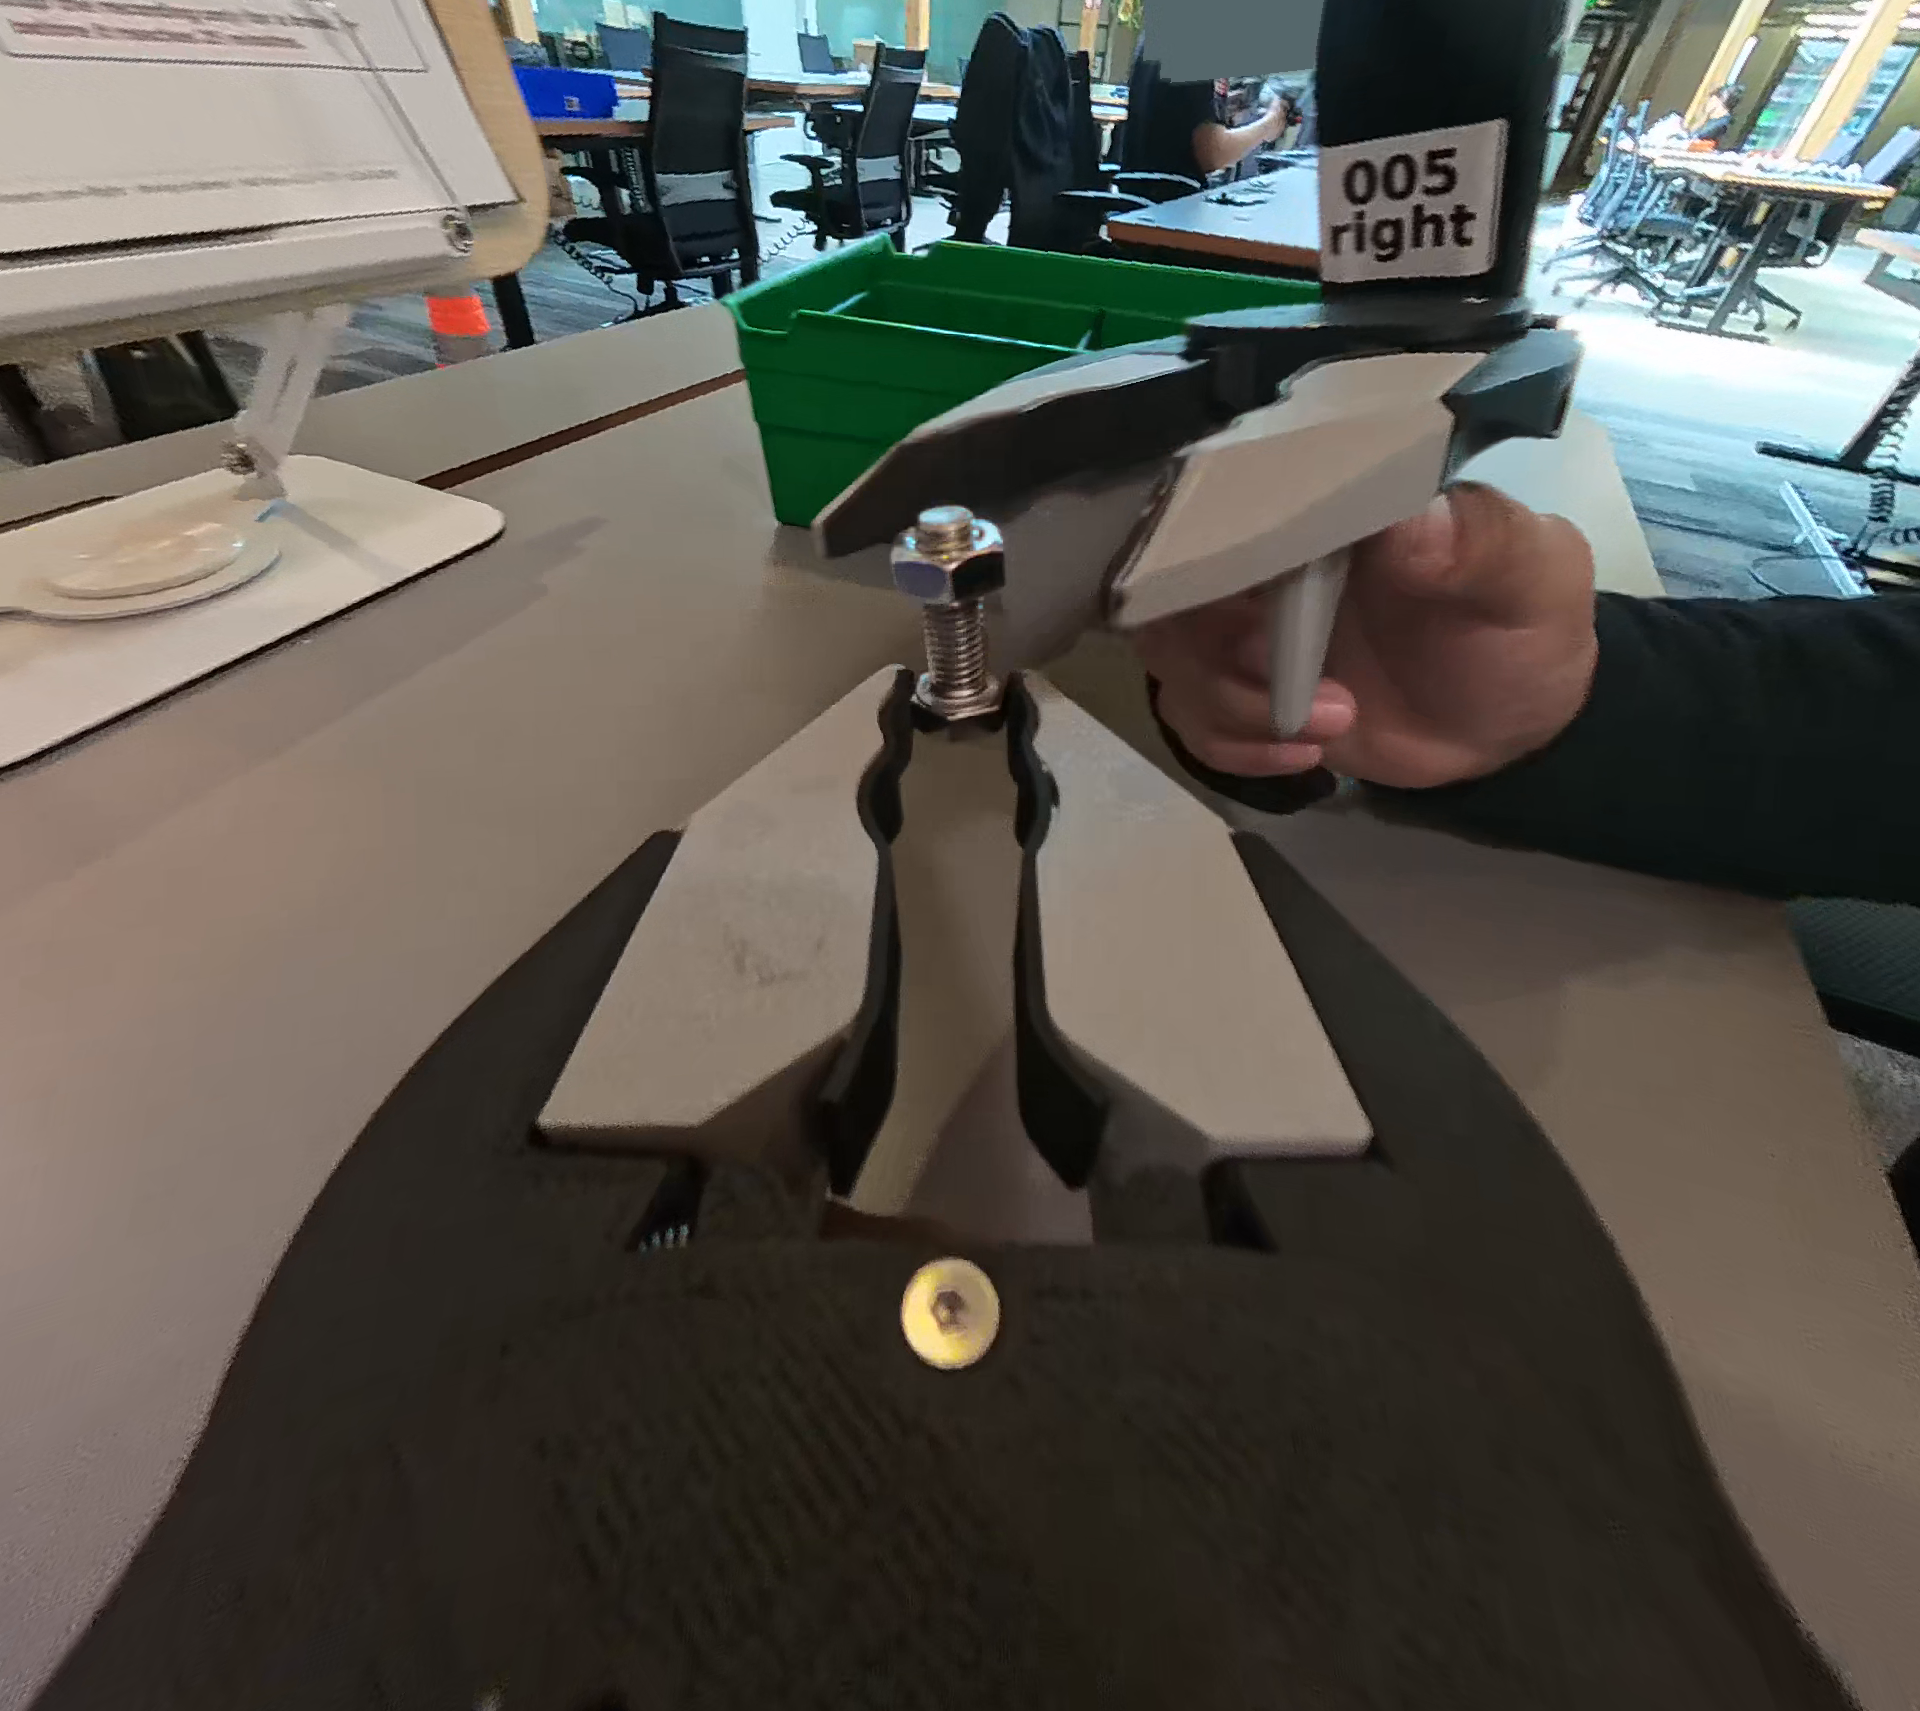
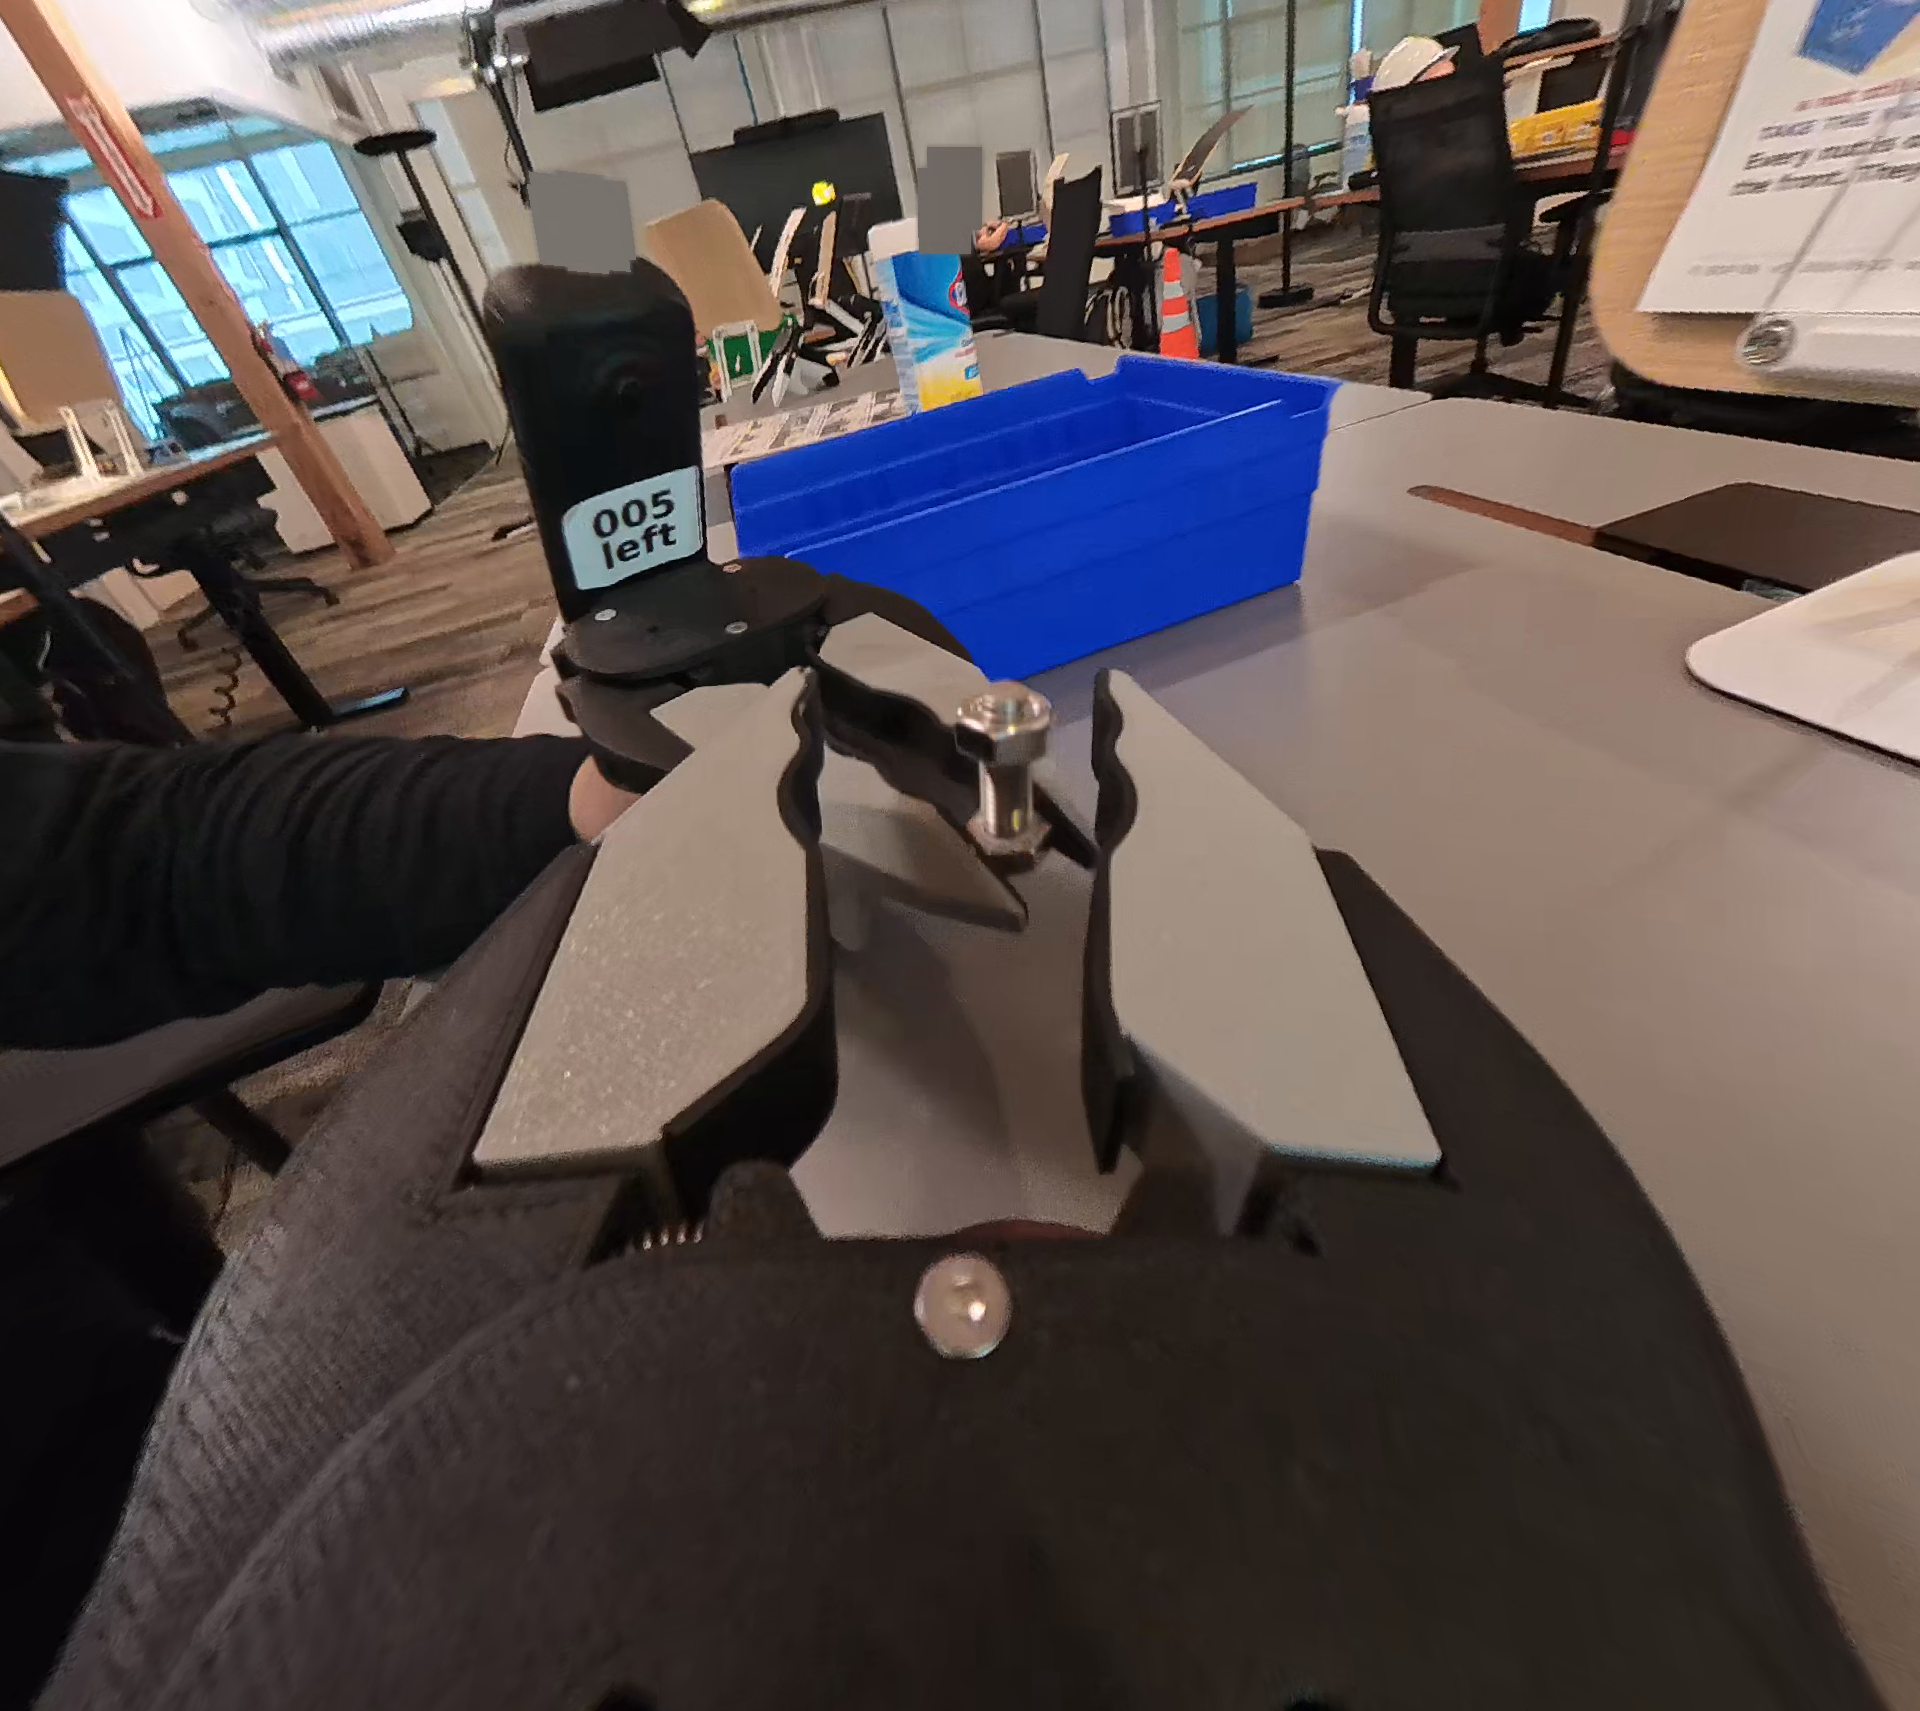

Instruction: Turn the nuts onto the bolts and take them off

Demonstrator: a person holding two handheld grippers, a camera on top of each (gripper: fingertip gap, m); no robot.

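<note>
While left gripper (image 1: 961, 716) clamps the bolt (image 1: 954, 651) — white stickers (image 1: 1411, 212) mark both grippers.

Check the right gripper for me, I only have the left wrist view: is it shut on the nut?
Observer: No. The right wrist view shows the right gripper open, one finger on each side of the nut, with a gap on both sides.
Operator: Anything past the bolt on that side?
Observer: A blue bin stands behind the bolt, apart from it.
</note>
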